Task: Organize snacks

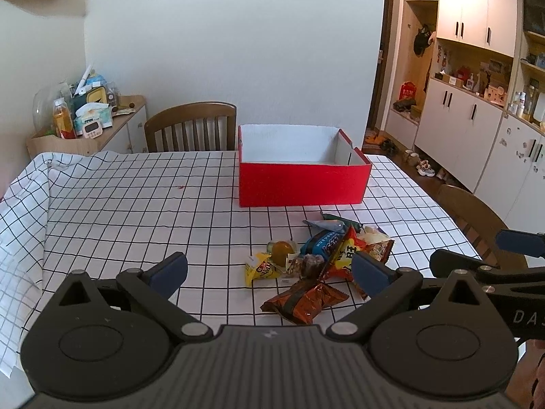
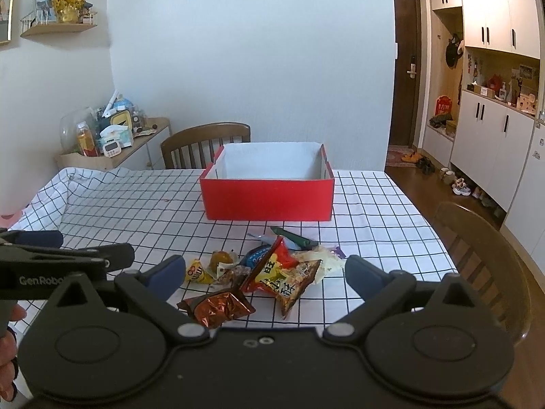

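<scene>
The left gripper (image 1: pixel 269 272) has its jaws wide apart and holds nothing; the right gripper (image 2: pixel 262 274) is the same — jaws spread, nothing between them. Both hover low over the counter (image 1: pixel 136 204), side by side, aimed at the snack pile.

Just ahead of the jaws lies a brown foil packet (image 1: pixel 305 301), the nearest item of the heap. Behind it sit a yellow wrapped candy (image 1: pixel 260 269), a round golden jelly cup (image 1: pixel 282 250), a blue packet (image 1: pixel 322 243), a red-and-yellow chip bag (image 1: pixel 345 250), a tan printed pouch (image 2: pixel 294 284) and a dark green sachet (image 2: pixel 294 238) at the far edge. They overlap and touch in one loose cluster on the checked cloth.

Beyond the pile, apart from it, stands the red box (image 1: pixel 303 184) — open-topped, its white inside showing no snacks as far as either view reaches.

So the sorting looks barely begun: every visible snack is on the counter, none in the box. I judge the brown packet the likeliest first pick.
</scene>
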Tool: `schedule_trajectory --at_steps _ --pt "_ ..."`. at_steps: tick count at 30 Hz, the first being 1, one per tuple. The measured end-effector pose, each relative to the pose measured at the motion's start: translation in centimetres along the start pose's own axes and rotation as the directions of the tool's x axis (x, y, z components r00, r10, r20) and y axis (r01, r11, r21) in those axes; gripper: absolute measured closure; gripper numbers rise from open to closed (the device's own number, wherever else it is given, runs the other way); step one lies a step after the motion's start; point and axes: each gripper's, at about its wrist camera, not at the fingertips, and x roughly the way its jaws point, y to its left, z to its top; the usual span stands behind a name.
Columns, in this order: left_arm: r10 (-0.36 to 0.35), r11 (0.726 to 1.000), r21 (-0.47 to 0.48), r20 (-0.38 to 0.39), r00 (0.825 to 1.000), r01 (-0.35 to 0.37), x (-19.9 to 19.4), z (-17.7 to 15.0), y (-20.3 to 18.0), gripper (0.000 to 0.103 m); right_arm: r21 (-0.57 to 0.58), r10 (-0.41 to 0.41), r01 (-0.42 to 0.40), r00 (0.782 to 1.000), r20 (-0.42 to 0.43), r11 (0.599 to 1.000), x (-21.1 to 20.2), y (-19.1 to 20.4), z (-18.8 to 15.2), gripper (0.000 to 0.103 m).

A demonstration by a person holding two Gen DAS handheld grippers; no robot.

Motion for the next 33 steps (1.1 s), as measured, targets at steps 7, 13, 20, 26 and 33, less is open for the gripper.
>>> schedule_trajectory --at_steps 7,13,20,26,33 --pt "-0.001 1.0 0.012 -0.012 1.0 0.001 0.6 0.0 -0.4 0.0 -0.006 0.016 -0.016 1.0 0.01 1.0 0.0 -0.1 0.1 0.003" --pt "-0.005 1.0 0.003 -0.029 1.0 0.005 1.9 0.1 -0.3 0.0 -0.023 0.028 -0.027 0.999 0.017 0.999 0.9 -0.3 0.3 0.003" --pt "0.002 1.0 -0.016 -0.111 0.994 -0.004 4.7 0.0 -0.3 0.0 -0.012 0.052 -0.052 0.998 -0.033 0.999 3.3 -1.3 0.4 0.003" --pt "-0.02 0.999 -0.05 -0.188 0.982 0.011 7.8 -0.2 -0.1 0.0 0.058 0.069 -0.063 0.992 -0.107 0.996 6.4 -3.6 0.5 0.003" --pt "-0.045 0.999 -0.034 -0.262 0.964 0.037 11.1 -0.9 -1.0 0.001 0.132 0.076 -0.05 0.978 -0.193 0.99 10.4 -6.6 0.4 0.012"
